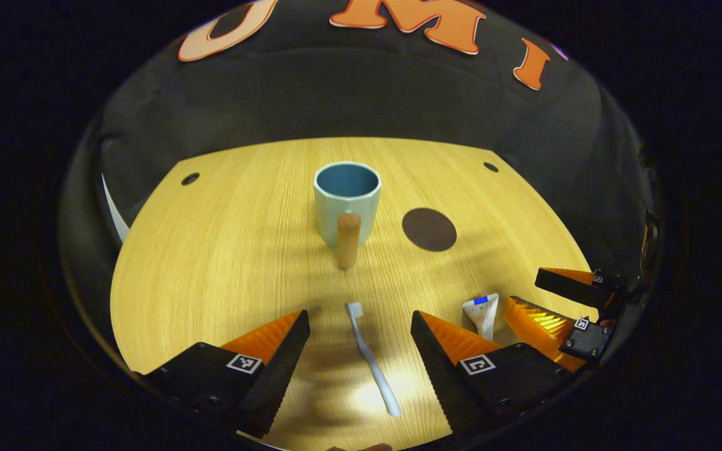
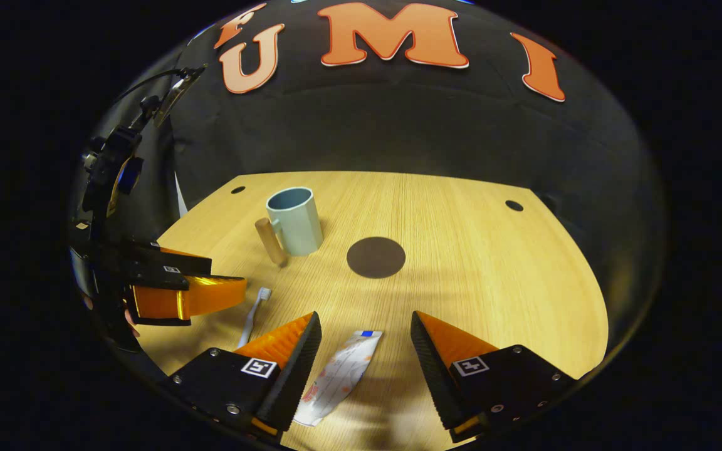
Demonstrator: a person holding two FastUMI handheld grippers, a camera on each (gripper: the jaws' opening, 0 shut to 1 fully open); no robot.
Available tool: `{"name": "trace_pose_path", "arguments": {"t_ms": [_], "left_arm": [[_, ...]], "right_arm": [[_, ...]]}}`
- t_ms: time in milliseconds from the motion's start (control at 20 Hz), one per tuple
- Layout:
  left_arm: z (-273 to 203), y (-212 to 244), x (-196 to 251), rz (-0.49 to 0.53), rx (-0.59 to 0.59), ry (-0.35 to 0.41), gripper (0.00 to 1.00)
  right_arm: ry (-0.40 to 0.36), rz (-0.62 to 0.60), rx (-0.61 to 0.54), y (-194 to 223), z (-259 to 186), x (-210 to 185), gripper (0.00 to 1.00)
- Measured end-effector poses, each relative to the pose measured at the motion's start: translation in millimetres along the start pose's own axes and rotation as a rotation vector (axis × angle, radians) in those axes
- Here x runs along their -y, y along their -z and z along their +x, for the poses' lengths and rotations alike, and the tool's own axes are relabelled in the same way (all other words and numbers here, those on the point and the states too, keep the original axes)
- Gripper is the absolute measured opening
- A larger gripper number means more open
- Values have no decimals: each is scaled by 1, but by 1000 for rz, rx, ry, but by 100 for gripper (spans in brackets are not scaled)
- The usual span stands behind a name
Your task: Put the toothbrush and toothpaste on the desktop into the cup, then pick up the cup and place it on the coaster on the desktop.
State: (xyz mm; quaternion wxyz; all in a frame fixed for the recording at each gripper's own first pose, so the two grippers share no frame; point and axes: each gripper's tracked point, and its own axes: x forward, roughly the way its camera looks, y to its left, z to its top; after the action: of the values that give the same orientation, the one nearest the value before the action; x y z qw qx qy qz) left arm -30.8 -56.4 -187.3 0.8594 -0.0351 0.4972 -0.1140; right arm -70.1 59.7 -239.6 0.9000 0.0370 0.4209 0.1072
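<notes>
A pale blue cup (image 1: 346, 202) with a wooden handle stands upright at the middle of the wooden desktop (image 1: 223, 250); I also see the cup (image 2: 295, 220) in the right gripper view. Right of it lies a dark round coaster (image 1: 429, 229), (image 2: 375, 257). A white toothbrush (image 1: 371, 358) lies flat between my left gripper's (image 1: 359, 332) open fingers. The toothpaste tube (image 2: 339, 376) lies flat between my right gripper's (image 2: 365, 335) open fingers. The tube's end (image 1: 482, 311) shows beside the right gripper (image 1: 555, 300). The left gripper (image 2: 210, 282) hovers over the toothbrush head (image 2: 263, 294).
Two small dark holes (image 1: 190, 179), (image 1: 491, 166) mark the desktop's far corners. Black cloth walls close in behind and at both sides. A white edge (image 1: 113, 213) shows at the far left of the desktop.
</notes>
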Motion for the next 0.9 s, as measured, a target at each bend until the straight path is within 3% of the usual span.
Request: {"name": "trace_pose_path", "arguments": {"t_ms": [150,350,500,700,800,900], "left_arm": [[1,5,-1,-43,-104,-8,98],[2,3,-10,-81,-189,-54,89],[1,-3,-11,-98,-236,-82,75],[-2,-11,-16,-120,-215,-144,58],[4,-8,-14,-133,-207,-157,34],[8,-11,-13,-128,-204,-159,31]], "right_arm": [[-11,10,-67,18,10,-6,83],[-26,36,-138,41,18,-15,74],[-30,37,-177,55,22,-19,68],[-42,76,-171,57,23,-18,59],[-66,111,-160,55,20,-18,51],[-83,152,-131,46,20,-18,32]]}}
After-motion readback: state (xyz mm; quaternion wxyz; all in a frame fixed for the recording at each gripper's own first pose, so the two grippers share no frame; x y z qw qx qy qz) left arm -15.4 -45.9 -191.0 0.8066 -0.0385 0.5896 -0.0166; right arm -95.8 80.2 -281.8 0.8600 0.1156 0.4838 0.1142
